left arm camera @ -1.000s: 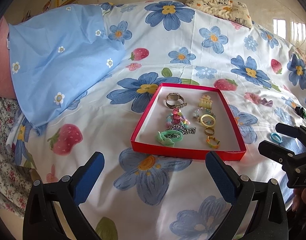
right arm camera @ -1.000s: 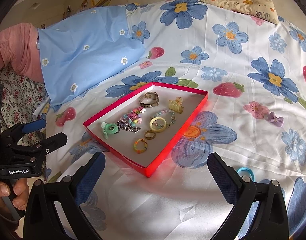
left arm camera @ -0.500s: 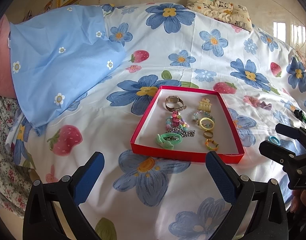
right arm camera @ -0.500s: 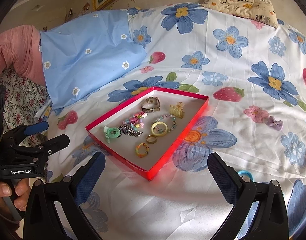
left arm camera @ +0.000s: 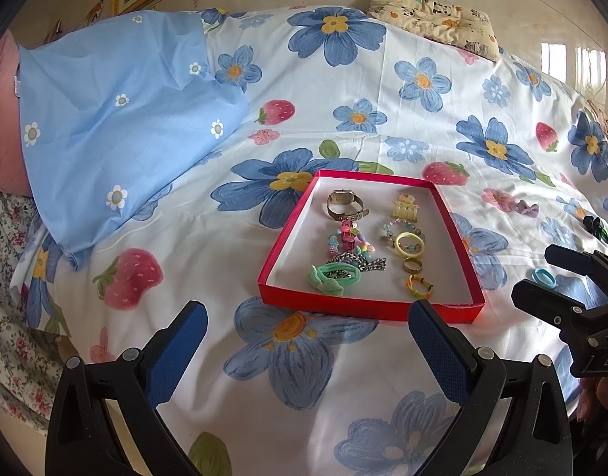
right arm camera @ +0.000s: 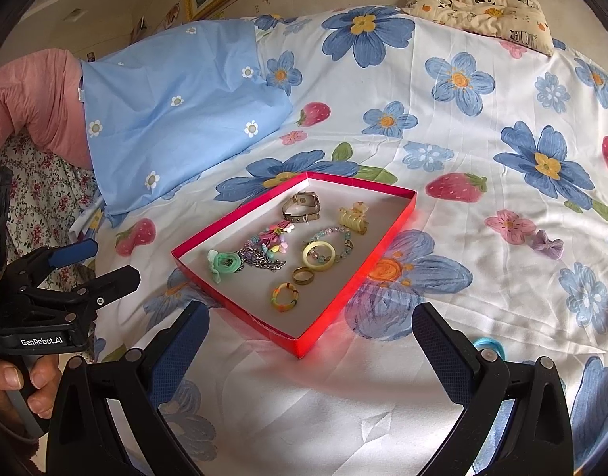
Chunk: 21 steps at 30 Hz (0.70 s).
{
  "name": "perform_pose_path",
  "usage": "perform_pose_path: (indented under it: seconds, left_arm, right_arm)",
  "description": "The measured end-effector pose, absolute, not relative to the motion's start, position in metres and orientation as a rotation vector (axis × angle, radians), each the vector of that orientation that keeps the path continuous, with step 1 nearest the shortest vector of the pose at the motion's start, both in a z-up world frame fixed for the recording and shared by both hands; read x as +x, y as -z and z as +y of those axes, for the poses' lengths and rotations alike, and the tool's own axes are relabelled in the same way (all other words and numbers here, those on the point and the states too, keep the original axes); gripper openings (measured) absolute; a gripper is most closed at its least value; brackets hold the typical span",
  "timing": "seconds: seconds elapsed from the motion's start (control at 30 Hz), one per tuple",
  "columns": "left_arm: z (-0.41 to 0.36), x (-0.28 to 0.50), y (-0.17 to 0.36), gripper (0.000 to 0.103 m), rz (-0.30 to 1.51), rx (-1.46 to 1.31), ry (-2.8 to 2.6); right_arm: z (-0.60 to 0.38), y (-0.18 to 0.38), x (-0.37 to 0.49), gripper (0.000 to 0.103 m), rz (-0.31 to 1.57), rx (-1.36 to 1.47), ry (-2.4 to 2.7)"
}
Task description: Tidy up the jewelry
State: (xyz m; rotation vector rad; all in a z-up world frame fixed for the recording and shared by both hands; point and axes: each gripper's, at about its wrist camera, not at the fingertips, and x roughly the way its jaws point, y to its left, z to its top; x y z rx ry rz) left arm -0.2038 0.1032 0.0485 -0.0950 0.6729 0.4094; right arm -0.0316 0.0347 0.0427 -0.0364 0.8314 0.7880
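Observation:
A red tray lies on the flowered bed sheet. It holds a watch, a yellow hair claw, a yellow bangle, a gold ring, a rainbow ring, a green scrunchie, chains and beads. A blue hair tie and a purple bow lie on the sheet right of the tray. My left gripper is open and empty, in front of the tray. My right gripper is open and empty beside the blue tie.
A light blue cloth covers the bed's back left. A patterned pillow lies at the far edge. A dark clip lies at the far right. The bed's left edge drops to a floral cloth.
Both grippers have drawn back and risen a little, so the tray looks smaller and farther. Nothing was picked up or released.

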Motion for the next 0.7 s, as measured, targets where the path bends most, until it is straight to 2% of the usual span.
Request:
perform_pose_path:
  seconds: [0.7]
  left_arm:
    - [0.1051, -0.2031, -0.0472, 0.102, 0.682, -0.098, -0.401]
  right_arm:
    - [0.0360, -0.0416, -0.0334, 0.103, 0.833, -0.038, -0.791]
